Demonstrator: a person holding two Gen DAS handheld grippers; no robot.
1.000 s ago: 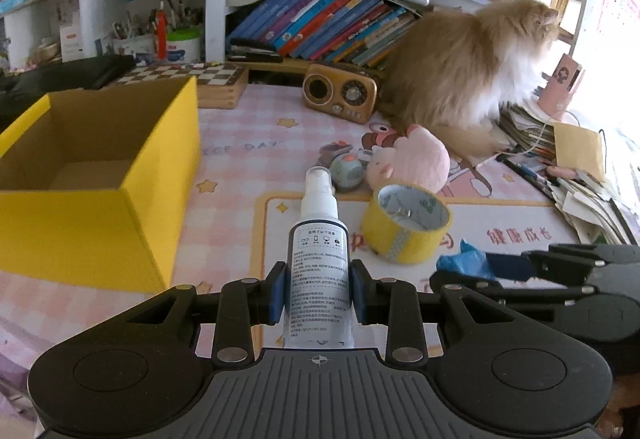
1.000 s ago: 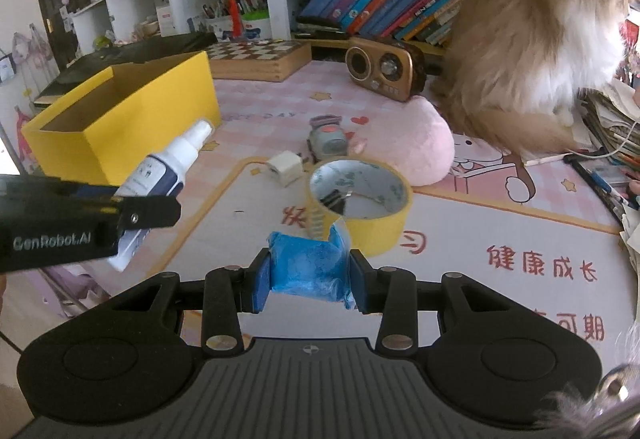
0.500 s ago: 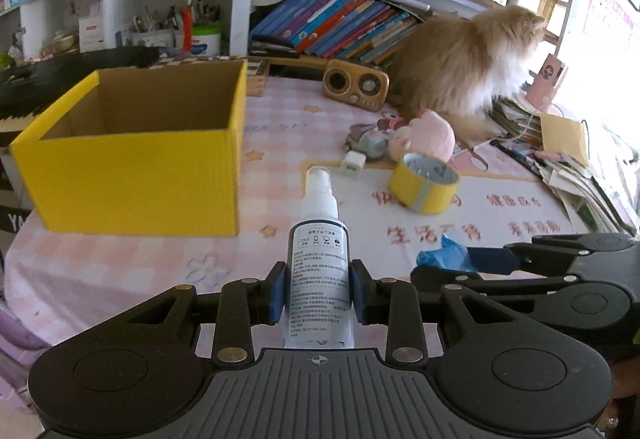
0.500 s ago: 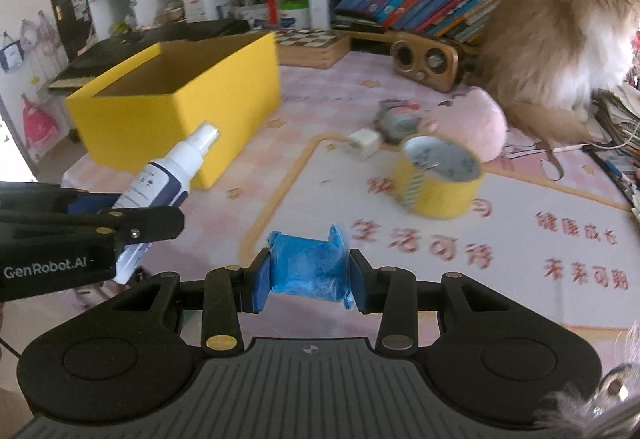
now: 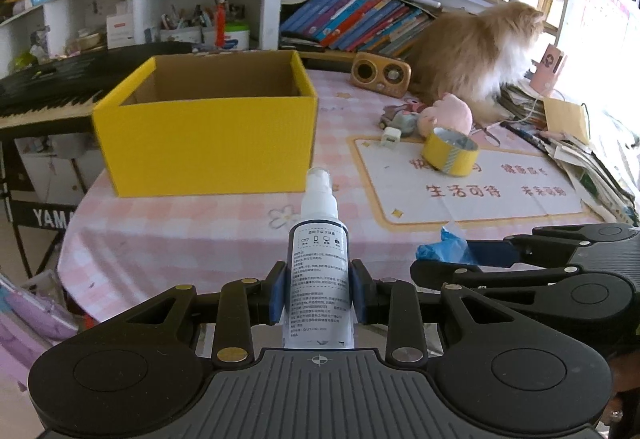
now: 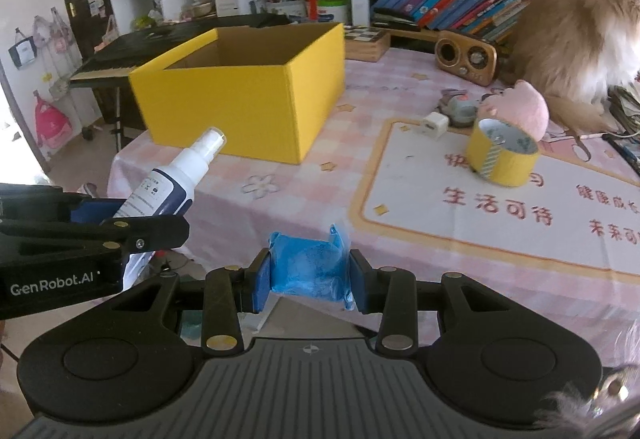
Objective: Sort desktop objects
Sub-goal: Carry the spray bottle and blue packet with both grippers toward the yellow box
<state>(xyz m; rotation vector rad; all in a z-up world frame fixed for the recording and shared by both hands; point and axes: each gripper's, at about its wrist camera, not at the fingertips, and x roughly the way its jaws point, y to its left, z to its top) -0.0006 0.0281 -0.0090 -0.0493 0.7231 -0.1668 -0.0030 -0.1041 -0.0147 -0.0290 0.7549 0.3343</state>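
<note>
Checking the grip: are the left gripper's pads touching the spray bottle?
Touching. The left wrist view shows both pads pressed against the spray bottle in the left gripper.

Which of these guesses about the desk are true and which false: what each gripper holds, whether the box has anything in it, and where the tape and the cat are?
1. The left gripper holds a spray bottle. True.
2. The right gripper is empty. False: it clamps a blue packet.
3. The tape lies inside the yellow box. False: it sits on the mat.
4. A cat sits near the radio. True.
</note>
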